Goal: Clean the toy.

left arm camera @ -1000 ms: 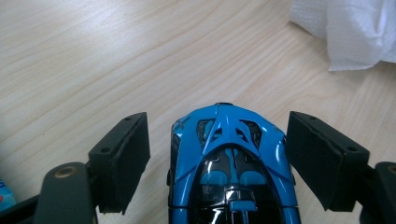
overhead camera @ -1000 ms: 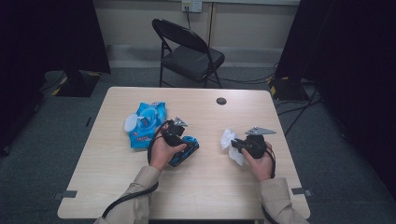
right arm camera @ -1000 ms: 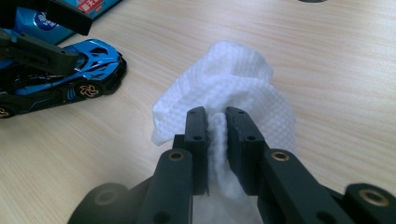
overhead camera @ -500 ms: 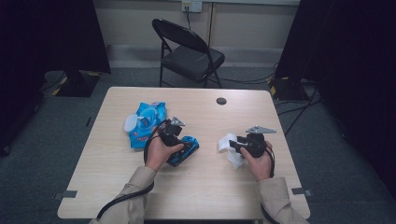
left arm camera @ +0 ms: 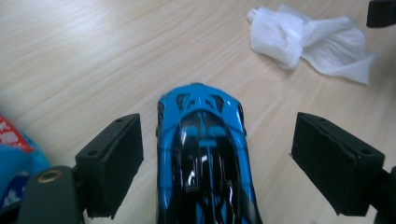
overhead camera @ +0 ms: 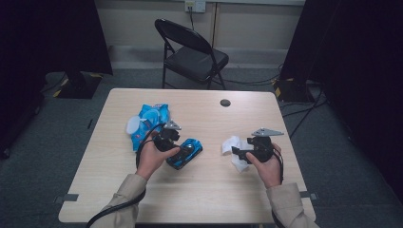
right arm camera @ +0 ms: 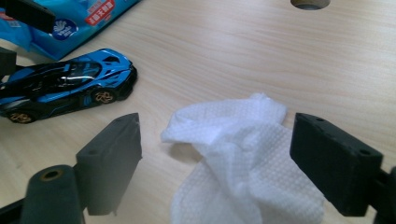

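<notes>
Shifted slightly nearer the person since a second ago, right claw [overhead camera: 236,151] and its white wipe [overhead camera: 234,152]; left claw [overhead camera: 183,148] about where it was. Blue wipes packet [overhead camera: 148,121] flat on the counter [overhead camera: 209,190], closed as far as can be told, contents hidden. Pale wood-grain counter with a round cable hole [overhead camera: 225,102] near the far edge; beyond it a black folding chair [overhead camera: 192,52] on grey carpet, dark curtains at both sides. Left claw spread wide, straddling the blue toy car [left arm camera: 201,154] without touching it, car resting on its wheels near the counter's middle. Right claw equally wide open, low over the crumpled wipe, gripping nothing. Both forearms in beige sleeves, entering from the near edge, hands wrapped round the handles
</notes>
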A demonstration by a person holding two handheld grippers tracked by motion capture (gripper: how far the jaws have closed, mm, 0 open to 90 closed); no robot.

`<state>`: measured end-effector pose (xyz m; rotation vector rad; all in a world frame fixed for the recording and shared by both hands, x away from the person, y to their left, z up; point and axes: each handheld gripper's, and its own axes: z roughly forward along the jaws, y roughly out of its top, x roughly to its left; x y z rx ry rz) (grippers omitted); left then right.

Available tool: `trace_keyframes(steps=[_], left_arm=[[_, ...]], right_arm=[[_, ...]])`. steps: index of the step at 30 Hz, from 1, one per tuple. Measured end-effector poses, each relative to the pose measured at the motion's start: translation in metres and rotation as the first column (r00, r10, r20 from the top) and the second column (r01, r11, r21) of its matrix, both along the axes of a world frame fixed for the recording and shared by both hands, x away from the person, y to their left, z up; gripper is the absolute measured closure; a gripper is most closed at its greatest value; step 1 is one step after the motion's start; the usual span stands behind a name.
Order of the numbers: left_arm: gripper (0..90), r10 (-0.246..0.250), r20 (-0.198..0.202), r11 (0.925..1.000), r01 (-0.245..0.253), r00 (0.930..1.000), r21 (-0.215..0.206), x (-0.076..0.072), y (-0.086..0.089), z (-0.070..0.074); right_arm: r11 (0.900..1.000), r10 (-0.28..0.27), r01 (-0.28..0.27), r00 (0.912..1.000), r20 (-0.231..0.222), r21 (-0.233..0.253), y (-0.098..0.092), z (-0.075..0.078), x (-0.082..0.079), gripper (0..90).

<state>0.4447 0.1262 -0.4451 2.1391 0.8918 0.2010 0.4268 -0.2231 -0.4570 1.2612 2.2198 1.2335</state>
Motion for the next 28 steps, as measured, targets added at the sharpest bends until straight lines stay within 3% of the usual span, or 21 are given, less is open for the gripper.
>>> trace_keyframes(steps=[6, 9, 14, 17, 21, 28], left_arm=[[16.5, -0.021, 0.007, 0.9997, 0.021, 0.9997, -0.010, -0.020, 0.021, 0.006], [16.6, -0.016, 0.005, 0.9998, 0.016, 0.9999, -0.015, -0.031, 0.035, 0.004], [16.5, -0.025, 0.009, 0.9994, 0.025, 0.9996, -0.026, -0.047, 0.054, 0.002], [16.3, -0.035, 0.029, 0.9991, 0.035, 0.9990, -0.023, -0.065, 0.072, -0.008], [16.3, -0.053, 0.003, 0.9985, 0.053, 0.9986, -0.016, -0.079, 0.083, -0.023], [16.3, -0.057, -0.004, 0.9983, 0.057, 0.9984, -0.013, -0.088, 0.091, -0.039]], right_arm=[[0.999, 0.039, -0.039, 0.9990, 0.020, -0.031, -0.008, 0.003, -0.014, 15.1], [0.999, 0.032, -0.032, 0.9994, 0.010, -0.010, -0.016, 0.003, -0.022, 15.1], [0.999, 0.028, -0.028, 0.9996, -0.004, -0.017, -0.027, -0.005, -0.035, 15.1], [1.000, 0.022, -0.022, 0.9997, -0.010, -0.013, -0.033, -0.011, -0.043, 15.1], [0.999, 0.019, -0.019, 0.9996, -0.022, -0.036, -0.037, -0.020, -0.050, 15.2], [0.998, 0.033, -0.035, 0.9990, -0.028, -0.054, -0.038, -0.022, -0.054, 15.1]])
